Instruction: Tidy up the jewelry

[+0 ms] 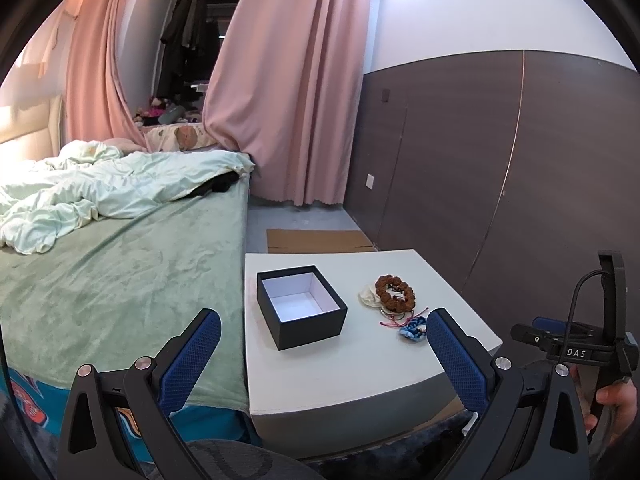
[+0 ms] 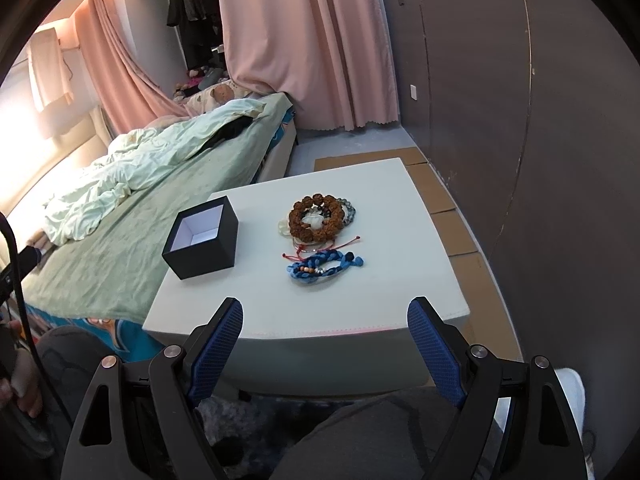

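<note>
An open black box with a white inside stands on the left part of a white table. To its right lies a heap of jewelry: a brown bead bracelet over pale and grey pieces, thin red cords, and a blue braided bracelet nearest me. My left gripper hangs open in front of the table's near edge. My right gripper is open too, just short of that edge. Nothing sits between either pair of fingers.
A bed with a green sheet and rumpled pale duvet butts against the table's left side. Brown wall panels run along the right, pink curtains hang behind. Cardboard lies on the floor. A person's knee shows below.
</note>
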The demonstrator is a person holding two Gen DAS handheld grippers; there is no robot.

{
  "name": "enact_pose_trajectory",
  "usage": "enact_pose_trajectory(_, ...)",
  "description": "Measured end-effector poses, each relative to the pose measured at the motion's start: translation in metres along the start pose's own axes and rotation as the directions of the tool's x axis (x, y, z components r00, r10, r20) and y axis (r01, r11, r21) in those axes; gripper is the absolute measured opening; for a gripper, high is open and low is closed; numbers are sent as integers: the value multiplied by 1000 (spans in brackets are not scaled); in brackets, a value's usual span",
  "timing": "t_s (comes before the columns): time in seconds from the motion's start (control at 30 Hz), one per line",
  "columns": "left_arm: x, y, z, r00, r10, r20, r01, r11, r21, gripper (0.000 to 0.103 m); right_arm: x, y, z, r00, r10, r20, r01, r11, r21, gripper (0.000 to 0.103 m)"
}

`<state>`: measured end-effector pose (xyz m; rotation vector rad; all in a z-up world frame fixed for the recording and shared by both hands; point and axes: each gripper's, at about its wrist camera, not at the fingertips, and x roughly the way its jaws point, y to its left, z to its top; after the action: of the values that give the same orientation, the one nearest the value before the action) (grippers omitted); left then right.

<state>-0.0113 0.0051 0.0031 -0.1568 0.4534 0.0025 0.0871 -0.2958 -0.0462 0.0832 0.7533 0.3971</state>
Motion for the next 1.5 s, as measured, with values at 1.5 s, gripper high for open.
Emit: enact_pose_trajectory(1.5, 0, 2, 1, 1000, -9, 3, 9, 1000, -4, 103, 5, -2, -2, 1000, -14, 0, 14, 1000, -7, 85)
